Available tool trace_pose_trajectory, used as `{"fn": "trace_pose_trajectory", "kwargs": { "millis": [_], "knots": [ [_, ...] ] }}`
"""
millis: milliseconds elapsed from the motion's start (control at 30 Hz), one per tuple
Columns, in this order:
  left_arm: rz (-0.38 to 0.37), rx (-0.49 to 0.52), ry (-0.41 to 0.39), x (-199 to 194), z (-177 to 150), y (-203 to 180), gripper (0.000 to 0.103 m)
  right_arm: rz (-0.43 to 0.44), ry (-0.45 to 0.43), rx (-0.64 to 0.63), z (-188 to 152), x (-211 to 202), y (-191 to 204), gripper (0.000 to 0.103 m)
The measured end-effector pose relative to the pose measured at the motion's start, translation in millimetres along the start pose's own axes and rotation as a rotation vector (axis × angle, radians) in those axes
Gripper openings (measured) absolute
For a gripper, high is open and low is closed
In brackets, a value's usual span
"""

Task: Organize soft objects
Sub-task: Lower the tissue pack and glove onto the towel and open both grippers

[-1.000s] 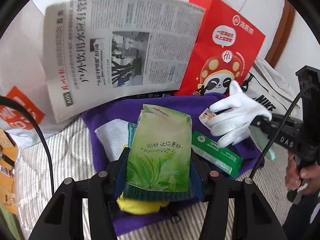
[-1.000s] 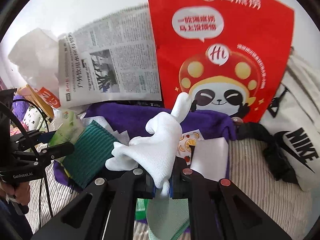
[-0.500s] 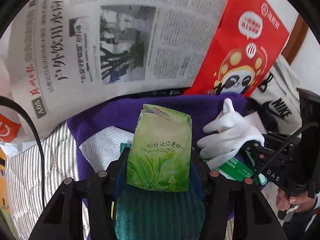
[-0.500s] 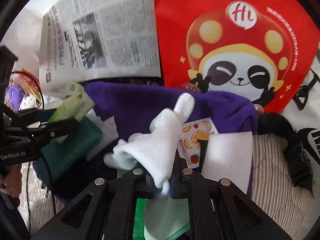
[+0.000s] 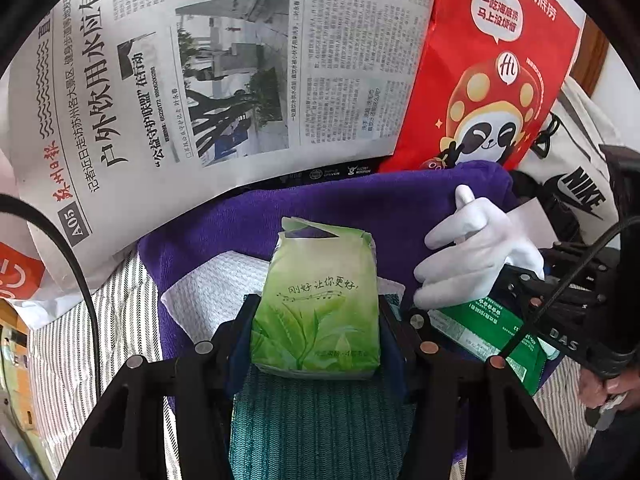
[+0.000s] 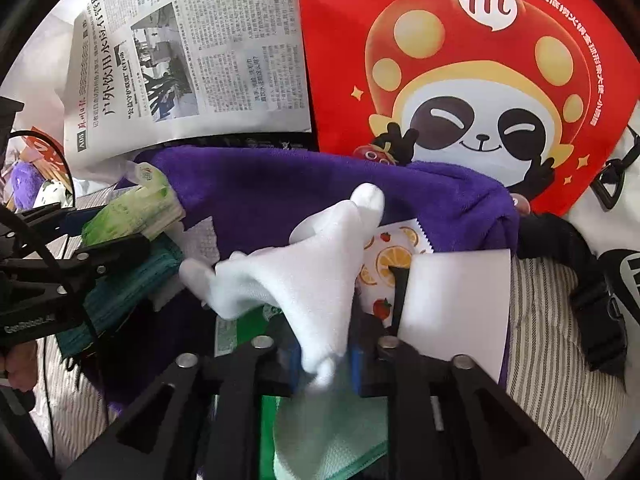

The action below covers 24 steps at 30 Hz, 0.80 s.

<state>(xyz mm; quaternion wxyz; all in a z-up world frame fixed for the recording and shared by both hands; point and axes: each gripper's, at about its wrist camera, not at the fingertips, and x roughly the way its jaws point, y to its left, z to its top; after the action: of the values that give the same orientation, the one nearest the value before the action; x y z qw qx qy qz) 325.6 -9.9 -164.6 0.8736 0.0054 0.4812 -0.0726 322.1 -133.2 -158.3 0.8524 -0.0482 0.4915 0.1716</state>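
Left tool [image 5: 316, 344] clamps a tissue pack [image 5: 316, 300]; right tool [image 6: 324, 360] pinches a white glove [image 6: 316, 276]. Newspaper [image 5: 224, 76] and red bag [image 6: 460, 76] stand behind the purple towel [image 6: 280, 196].

White wall [image 5: 622, 92] behind; brown wooden frame [image 5: 592, 54] at right; striped bedding [image 6: 560, 360] underneath; daylight.

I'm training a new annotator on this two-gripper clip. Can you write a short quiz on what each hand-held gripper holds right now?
1. True or false: the left hand-held gripper is shut on the green tissue pack.
2. What does the right hand-held gripper pinch: A white glove, B newspaper, C red bag?
3. What colour is the towel beneath both?

Key: 1 true; 2 A; 3 purple.
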Motion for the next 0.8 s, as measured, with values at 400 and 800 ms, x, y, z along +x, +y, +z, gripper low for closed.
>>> {"fn": "trace_pose_trajectory", "kwargs": {
  "millis": [400, 800],
  "knots": [
    [0.033, 0.053, 0.016, -4, -2, -6, 0.069, -0.025, -0.061, -0.014, 2, -33, 3, 0.059],
    [0.082, 0.041, 0.054, -35, -17, 1, 0.075, -0.055, -0.071, 0.036, -31, -91, 1, 0.073]
  ]
}}
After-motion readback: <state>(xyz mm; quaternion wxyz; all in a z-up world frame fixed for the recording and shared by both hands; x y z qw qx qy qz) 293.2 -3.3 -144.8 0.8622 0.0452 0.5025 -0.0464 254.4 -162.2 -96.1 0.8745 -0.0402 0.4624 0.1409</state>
